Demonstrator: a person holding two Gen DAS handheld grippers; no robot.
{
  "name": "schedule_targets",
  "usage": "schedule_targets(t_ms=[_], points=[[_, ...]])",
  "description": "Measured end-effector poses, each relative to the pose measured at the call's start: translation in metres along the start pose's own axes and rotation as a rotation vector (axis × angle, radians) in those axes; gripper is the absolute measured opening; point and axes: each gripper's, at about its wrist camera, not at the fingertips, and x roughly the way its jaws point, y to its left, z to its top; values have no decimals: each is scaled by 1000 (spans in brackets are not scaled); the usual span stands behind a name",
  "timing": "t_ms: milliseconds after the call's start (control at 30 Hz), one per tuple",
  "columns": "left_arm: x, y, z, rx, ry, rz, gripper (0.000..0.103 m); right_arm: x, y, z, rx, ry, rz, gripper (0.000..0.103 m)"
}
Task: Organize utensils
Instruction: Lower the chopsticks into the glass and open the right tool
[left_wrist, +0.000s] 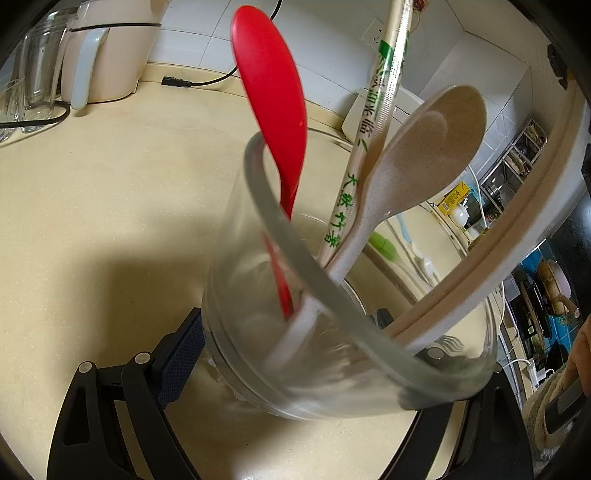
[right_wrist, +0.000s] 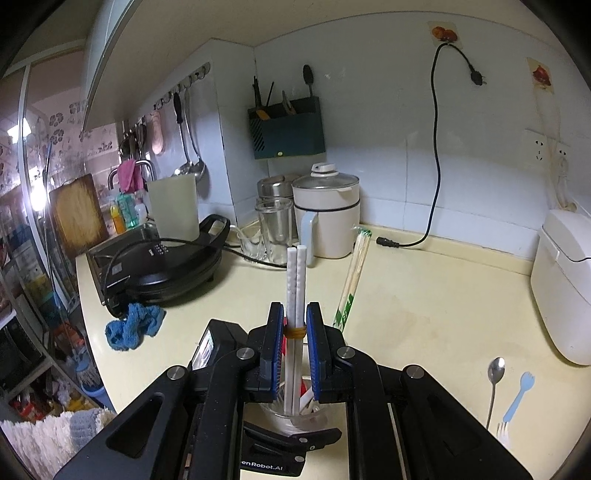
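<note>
I've got the left gripper (left_wrist: 295, 343) clamped on the glass cup (left_wrist: 332, 332), which sits on the cream counter (left_wrist: 110, 203). Its far finger is mostly lost behind the glass and rim. Inside the cup: a red spoon (left_wrist: 273, 99), a speckled beige spoon (left_wrist: 424, 147) and a wrapped pair of bamboo chopsticks (left_wrist: 373, 122) whose top runs out of frame.

The right gripper (right_wrist: 295, 332) is pinched on white chopsticks (right_wrist: 295, 280) tied with a yellow rubber band (right_wrist: 294, 332), right over the cup (right_wrist: 295, 417). I can't make out whether their lower ends touch the bottom.

Further right on the counter lie a metal spoon (right_wrist: 494, 384), a blue fork (right_wrist: 519, 397) and a partly cut-off white fork (right_wrist: 503, 434).
</note>
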Motion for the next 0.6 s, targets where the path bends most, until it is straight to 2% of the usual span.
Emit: schedule_targets(t_ms=[300, 600], points=[[0, 0, 0, 0, 0, 0, 91, 7, 1, -5, -1, 36, 0, 12], [0, 0, 0, 0, 0, 0, 91, 25, 1, -6, -1, 109, 8, 13]])
